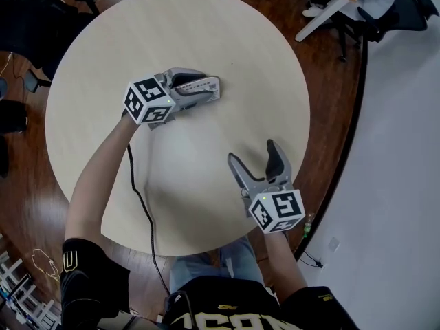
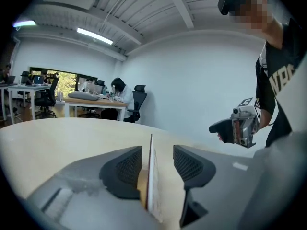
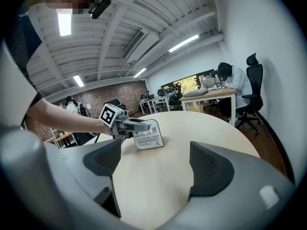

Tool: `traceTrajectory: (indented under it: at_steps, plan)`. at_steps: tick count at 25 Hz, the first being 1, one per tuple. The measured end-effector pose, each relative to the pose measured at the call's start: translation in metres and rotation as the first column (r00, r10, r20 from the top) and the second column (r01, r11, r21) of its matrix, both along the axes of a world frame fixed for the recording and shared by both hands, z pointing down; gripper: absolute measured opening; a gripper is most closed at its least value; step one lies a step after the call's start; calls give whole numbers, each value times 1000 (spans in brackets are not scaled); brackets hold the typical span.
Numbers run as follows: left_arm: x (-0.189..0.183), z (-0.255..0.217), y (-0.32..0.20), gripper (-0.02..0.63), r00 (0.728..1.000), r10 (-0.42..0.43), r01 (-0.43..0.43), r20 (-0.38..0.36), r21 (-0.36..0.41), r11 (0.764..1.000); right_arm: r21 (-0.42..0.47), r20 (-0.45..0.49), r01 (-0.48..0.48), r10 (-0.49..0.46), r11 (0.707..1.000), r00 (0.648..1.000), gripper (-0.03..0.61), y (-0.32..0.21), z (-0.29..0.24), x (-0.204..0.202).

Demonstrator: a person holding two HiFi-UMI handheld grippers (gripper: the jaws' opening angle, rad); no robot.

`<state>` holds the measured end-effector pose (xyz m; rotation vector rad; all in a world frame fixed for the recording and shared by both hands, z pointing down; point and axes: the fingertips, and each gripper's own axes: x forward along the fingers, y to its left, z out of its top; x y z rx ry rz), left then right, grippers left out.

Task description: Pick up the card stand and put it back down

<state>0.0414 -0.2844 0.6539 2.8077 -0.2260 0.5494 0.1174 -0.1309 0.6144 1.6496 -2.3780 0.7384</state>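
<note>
The card stand (image 1: 204, 86) stands on the round table (image 1: 103, 115), toward one o'clock from its middle, between the left gripper's (image 2: 157, 151) parted jaws, neither pad pressing it, while the right gripper (image 1: 251, 150), at the stand's five o'clock, gapes empty.

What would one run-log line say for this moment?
card stand: standing on table | left gripper: open, card stand between jaws | right gripper: open, empty

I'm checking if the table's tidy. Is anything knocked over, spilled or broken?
Nothing stands out. The card stand stands on the table between the left tool's open jaws, and nothing looks spilled or damaged.
</note>
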Motion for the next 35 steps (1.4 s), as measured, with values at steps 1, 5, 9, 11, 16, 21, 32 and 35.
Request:
traceTrajectory:
  at_steps: [1,5,9,11,16,21,32,35]
  plan:
    - [-2,-4,0,222,1000,-13,13,-4,0,1000,4,1,2,-2,1000,1000,451,1,-3,-1]
    - [-13,-25,-3,251,998,-55,55,-9,23,998,28,-1,16,-16,999,1000,451,3,-18,-4]
    - [-25,-60,-5,262,991,-121,125,-55,60,990,61,-15,24,-24,998,1000,451,3,-43,-3]
    - [-37,-81,-5,273,985,-158,164,-65,93,982,87,-15,31,-30,996,999,451,2,-59,-7]
    - [-73,-146,-3,256,951,-290,305,-105,190,933,145,-7,54,-54,988,999,451,-5,-102,-23]
    - [-96,-203,32,253,919,-370,393,-138,232,890,193,6,74,-77,978,997,451,-4,-149,-36]
    - [-140,-277,128,222,834,-487,550,-259,317,773,319,-14,180,-185,931,983,451,8,-225,-80]
    - [-152,-296,143,222,795,-531,607,-294,379,699,348,-23,203,-209,915,978,451,6,-234,-91]
